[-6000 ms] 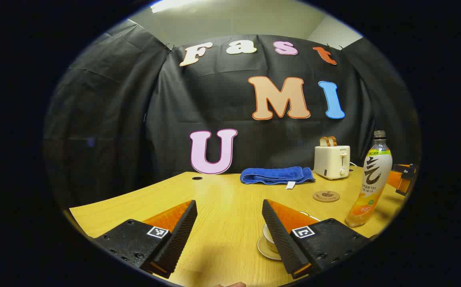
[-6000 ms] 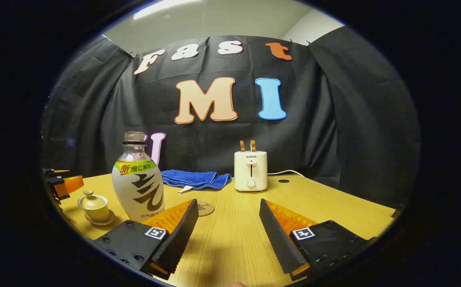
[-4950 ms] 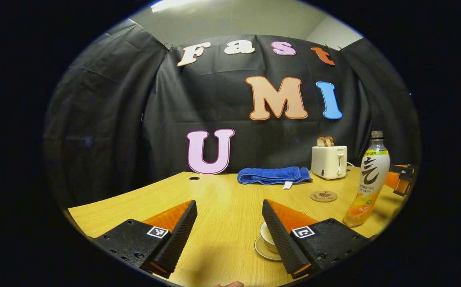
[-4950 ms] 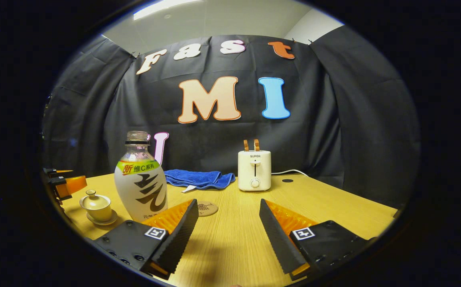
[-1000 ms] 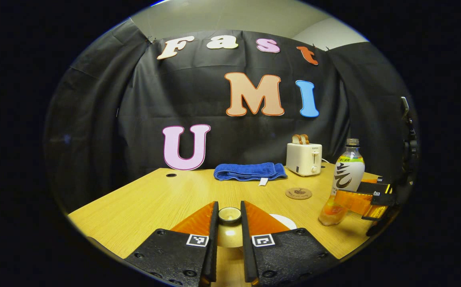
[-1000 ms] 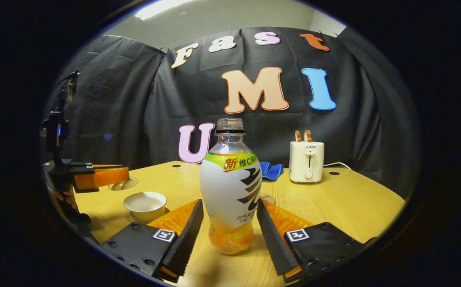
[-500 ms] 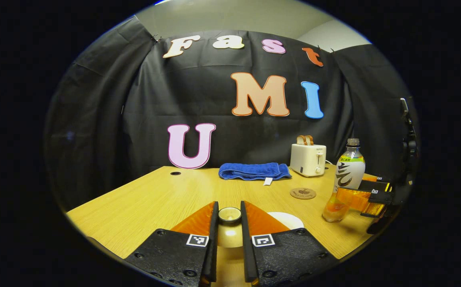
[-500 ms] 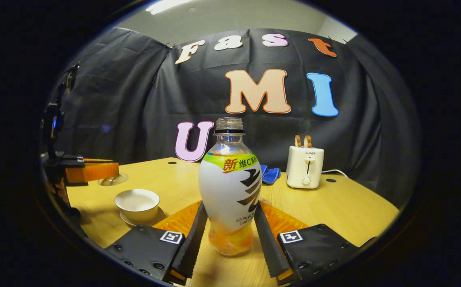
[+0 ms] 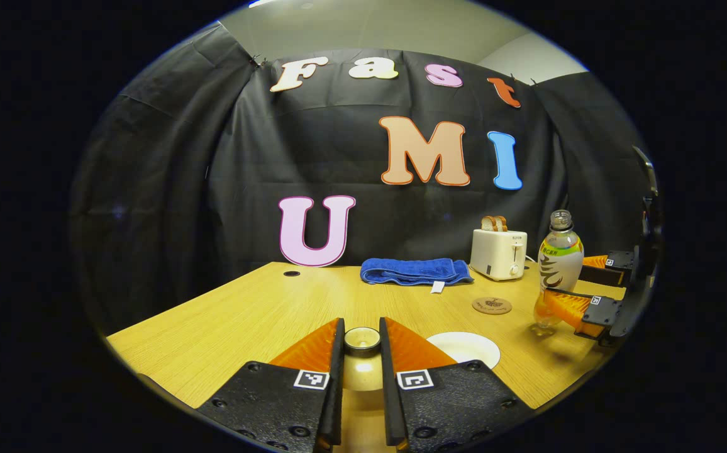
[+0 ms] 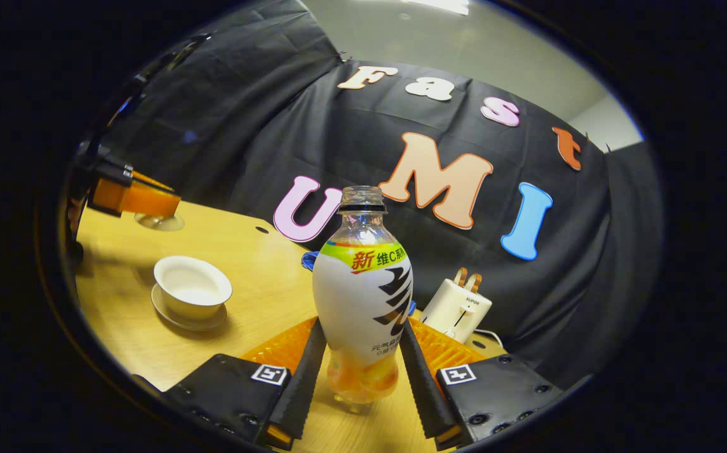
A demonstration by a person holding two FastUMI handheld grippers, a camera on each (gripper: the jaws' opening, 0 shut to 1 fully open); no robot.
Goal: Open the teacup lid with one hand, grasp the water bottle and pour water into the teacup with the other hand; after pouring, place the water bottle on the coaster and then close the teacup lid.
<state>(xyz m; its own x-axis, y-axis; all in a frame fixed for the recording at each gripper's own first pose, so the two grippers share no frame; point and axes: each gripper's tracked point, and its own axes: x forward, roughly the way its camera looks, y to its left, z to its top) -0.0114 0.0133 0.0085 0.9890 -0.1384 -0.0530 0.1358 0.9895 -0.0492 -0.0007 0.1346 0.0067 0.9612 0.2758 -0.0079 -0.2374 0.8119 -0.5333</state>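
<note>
The teacup (image 10: 192,286) stands uncovered on its saucer (image 10: 188,318) on the wooden surface (image 9: 256,308); its inside looks pale, and whether it holds liquid cannot be told. The water bottle (image 10: 363,296), capless, holds orange liquid low in its base. It sits between the right gripper (image 10: 358,365) fingers, both pressing its lower body, lifted clear of the surface. The left gripper (image 9: 361,343) fingers are closed on the knob of the teacup lid (image 9: 362,340), held above the surface. The coaster (image 9: 492,306) lies near a toaster (image 9: 498,253) and a blue towel (image 9: 415,271).
</note>
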